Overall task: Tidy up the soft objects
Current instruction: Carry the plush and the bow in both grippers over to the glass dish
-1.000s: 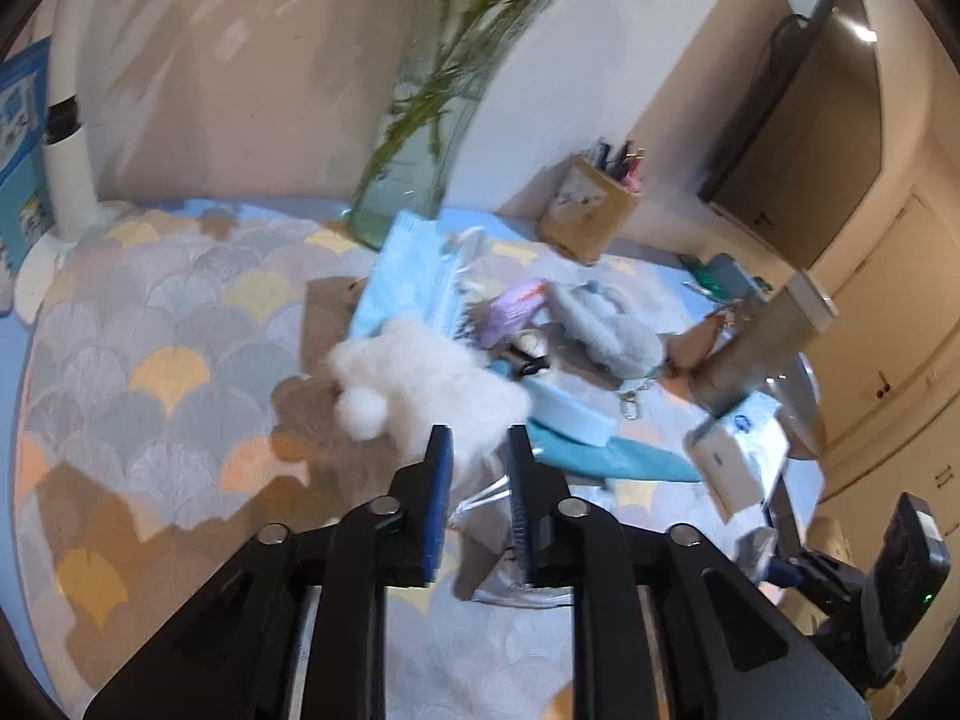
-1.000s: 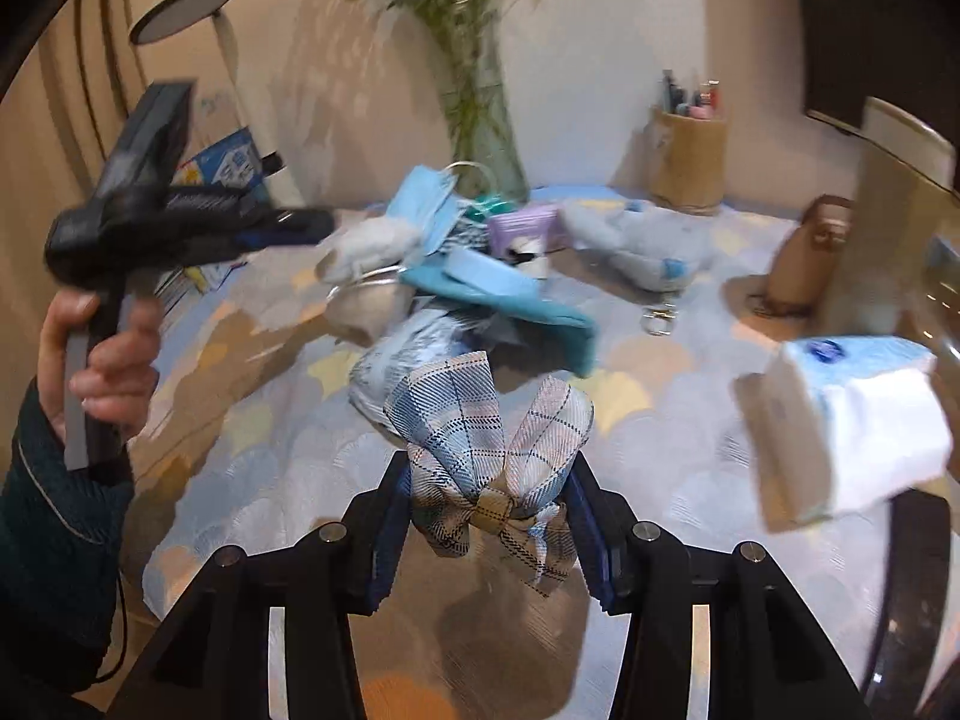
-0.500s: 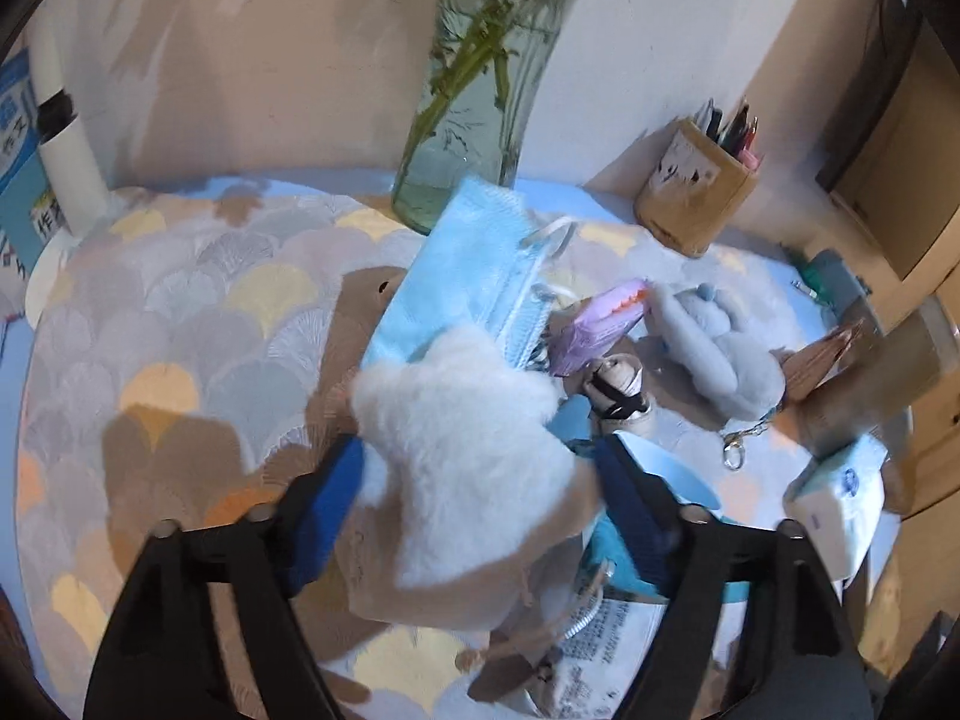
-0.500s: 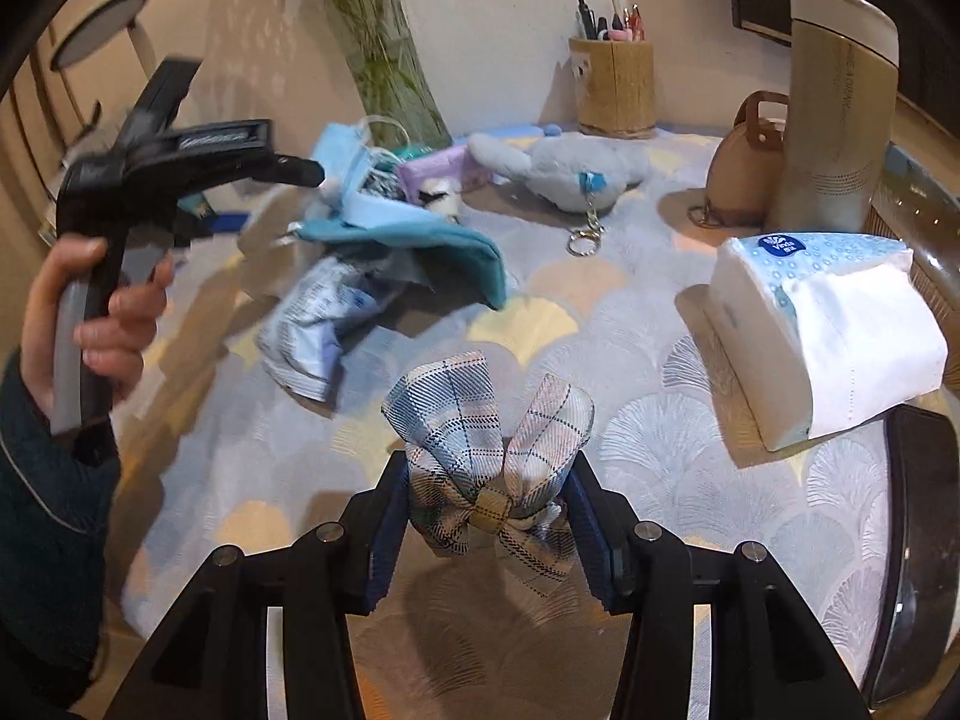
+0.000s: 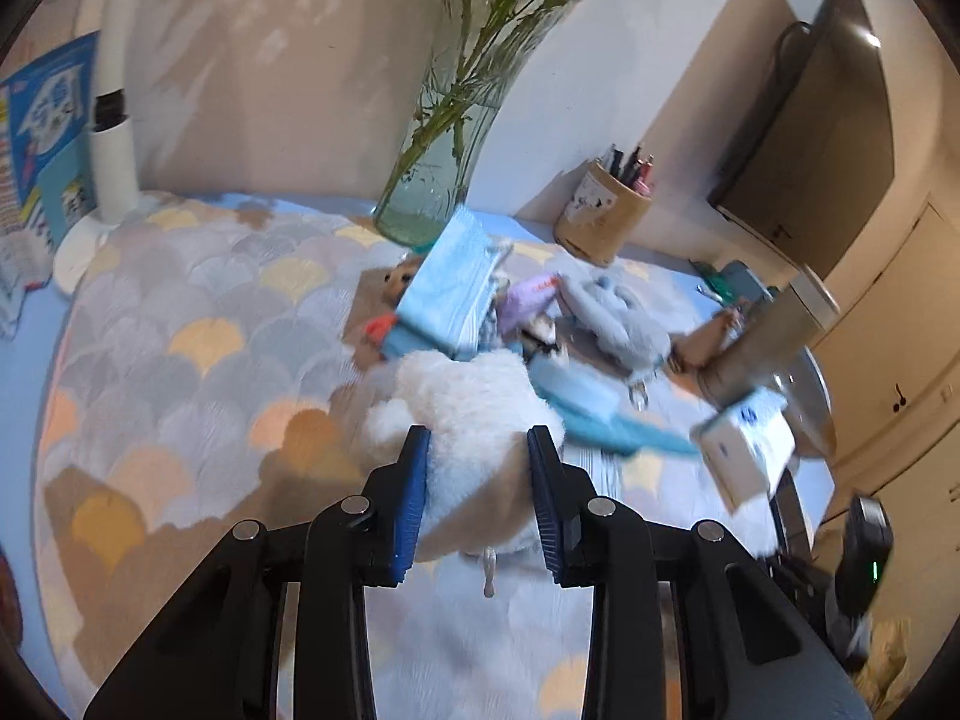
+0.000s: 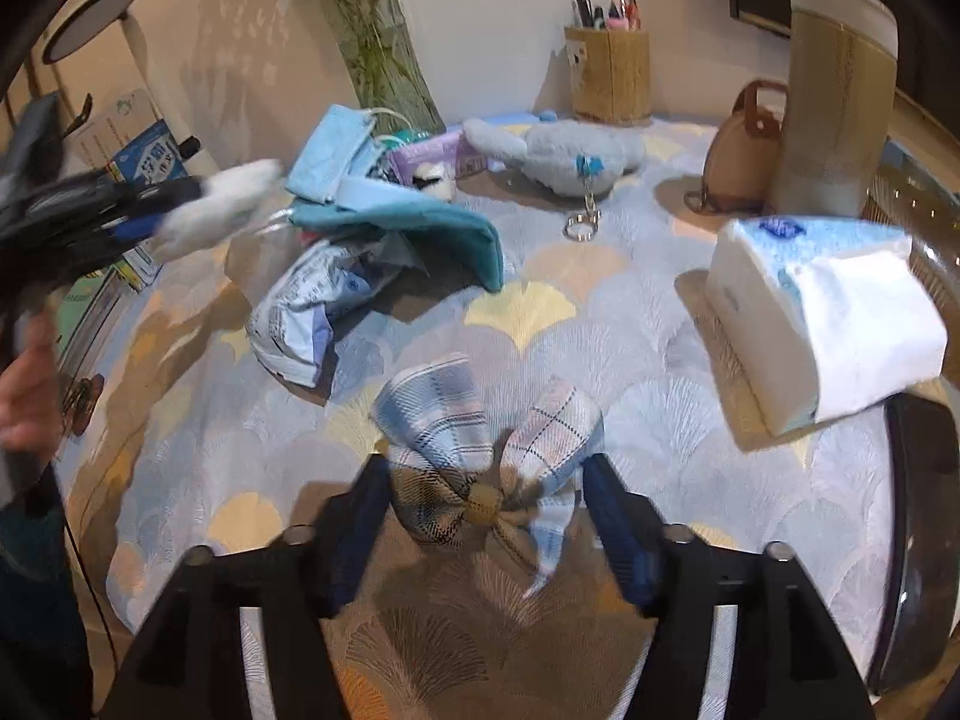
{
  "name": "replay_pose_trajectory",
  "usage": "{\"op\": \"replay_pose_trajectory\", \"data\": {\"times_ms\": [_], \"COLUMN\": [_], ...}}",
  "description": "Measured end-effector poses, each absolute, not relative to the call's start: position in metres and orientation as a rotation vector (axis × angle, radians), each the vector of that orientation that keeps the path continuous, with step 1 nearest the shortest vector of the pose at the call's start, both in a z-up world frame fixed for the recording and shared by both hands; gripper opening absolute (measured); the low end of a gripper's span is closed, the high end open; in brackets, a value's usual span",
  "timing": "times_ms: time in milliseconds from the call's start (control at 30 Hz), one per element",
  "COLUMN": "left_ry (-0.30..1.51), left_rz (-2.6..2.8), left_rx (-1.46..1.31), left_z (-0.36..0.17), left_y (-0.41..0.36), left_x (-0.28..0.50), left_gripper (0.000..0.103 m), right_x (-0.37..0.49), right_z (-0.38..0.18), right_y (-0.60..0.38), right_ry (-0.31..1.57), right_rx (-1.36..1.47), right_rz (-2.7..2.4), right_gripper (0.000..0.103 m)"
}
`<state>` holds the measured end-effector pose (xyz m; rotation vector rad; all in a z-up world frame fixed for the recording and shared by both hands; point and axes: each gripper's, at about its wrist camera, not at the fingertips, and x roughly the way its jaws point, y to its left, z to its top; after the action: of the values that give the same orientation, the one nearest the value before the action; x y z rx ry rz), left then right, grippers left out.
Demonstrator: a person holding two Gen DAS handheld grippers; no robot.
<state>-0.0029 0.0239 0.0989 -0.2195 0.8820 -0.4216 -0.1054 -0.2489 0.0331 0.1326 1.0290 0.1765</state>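
On the tabletop (image 6: pixel 528 312), six o'clock: plaid bow (image 6: pixel 486 468), right gripper (image 6: pixel 486 510) fingers now opening off it, apparently set down. Nine o'clock: white plush toy (image 5: pixel 474 414), lifted from the pile, left gripper (image 5: pixel 477 498) fingers closing on it. Sorting continues.

White fluffy plush (image 5: pixel 474 402) held off the tablecloth (image 5: pixel 198 324) between the blue pads of the left gripper (image 5: pixel 479 480), whose jaws were closing; fur bulged out above both pads, a small cord dangled beneath. Plaid bow (image 6: pixel 489 468), blue, white and tan with a mustard knot, sat between the jaws of the right gripper (image 6: pixel 486 486), which were opening, its loops fanned upward and one tail trailing down. Grey plush with keyring (image 6: pixel 558 150) lay on its side farther back. Pale blue face masks (image 6: pixel 330 150) leaned in a stack beside a teal cloth (image 6: pixel 414 228).
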Motion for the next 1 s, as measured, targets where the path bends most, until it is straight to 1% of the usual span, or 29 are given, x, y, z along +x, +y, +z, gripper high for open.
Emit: {"op": "replay_pose_trajectory", "data": {"times_ms": [67,133,167,200,300,333,400,433,467,500,533,600,633,667,700,733,767,800,867,1000], "left_ry": [0.888,0.909,0.920,0.931,0.968,0.972,0.979,0.982,0.988,0.999,0.998,0.986,0.982,0.993,1.010,1.001,0.984,0.983,0.959,0.878], "left_rz": [-0.426,-0.444,-0.444,-0.446,-0.438,-0.434,-0.415,-0.410,-0.410,-0.402,-0.392,-0.384,-0.382,-0.368,-0.349,-0.312,-0.295,-0.305,-0.334,-0.389], "left_rx": [-0.214,-0.202,-0.192,-0.173,-0.160,-0.170,-0.154,-0.143,-0.137,-0.127,-0.119,-0.089,-0.069,-0.045,-0.017,0.032,0.060,0.054,0.012,0.040], "left_z": [0.093,0.082,0.075,0.067,0.039,0.035,0.030,0.029,0.029,0.027,0.026,0.025,0.024,0.021,0.017,0.016,0.018,0.020,0.029,0.067], "left_y": [0.028,0.031,0.031,0.030,0.028,0.028,0.028,0.026,0.025,0.022,0.020,0.011,0.007,0.004,0.001,-0.002,-0.002,-0.002,-0.001,-0.023], "left_x": [-0.022,-0.039,-0.045,-0.050,-0.058,-0.061,-0.062,-0.061,-0.061,-0.060,-0.061,-0.063,-0.063,-0.061,-0.059,-0.061,-0.063,-0.064,-0.069,-0.082], "left_gripper": [0.029,0.029,0.030,0.031,0.039,0.044,0.046,0.055,0.067,0.090,0.095,0.094,0.093,0.087,0.063,0.049,0.046,0.044,0.043,0.043], "right_x": [-0.109,-0.113,-0.116,-0.119,-0.119,-0.119,-0.116,-0.115,-0.114,-0.112,-0.110,-0.106,-0.104,-0.104,-0.105,-0.106,-0.108,-0.110,-0.113,-0.119], "right_z": [0.030,0.028,0.027,0.026,0.021,0.021,0.021,0.020,0.020,0.019,0.019,0.017,0.015,0.014,0.012,0.011,0.013,0.015,0.019,0.037], "right_y": [-0.250,-0.251,-0.253,-0.257,-0.262,-0.263,-0.261,-0.259,-0.256,-0.251,-0.247,-0.236,-0.231,-0.225,-0.220,-0.215,-0.213,-0.210,-0.209,-0.223], "right_ry": [1.047,1.058,1.056,1.055,1.060,1.058,1.049,1.046,1.046,1.044,1.043,1.041,1.040,1.036,1.028,1.010,0.990,0.969,0.951,0.900], "right_rx": [0.145,0.150,0.152,0.161,0.215,0.232,0.249,0.251,0.246,0.225,0.201,0.140,0.102,0.063,0.029,-0.007,-0.023,-0.036,-0.035,0.028], "right_rz": [0.186,0.186,0.185,0.181,0.191,0.193,0.188,0.186,0.180,0.164,0.151,0.116,0.100,0.081,0.061,0.046,0.052,0.079,0.089,0.124], "right_gripper": [0.066,0.073,0.080,0.085,0.085,0.086,0.088,0.088,0.089,0.089,0.089,0.090,0.090,0.089,0.081,0.072,0.051,0.049,0.049,0.048]}}
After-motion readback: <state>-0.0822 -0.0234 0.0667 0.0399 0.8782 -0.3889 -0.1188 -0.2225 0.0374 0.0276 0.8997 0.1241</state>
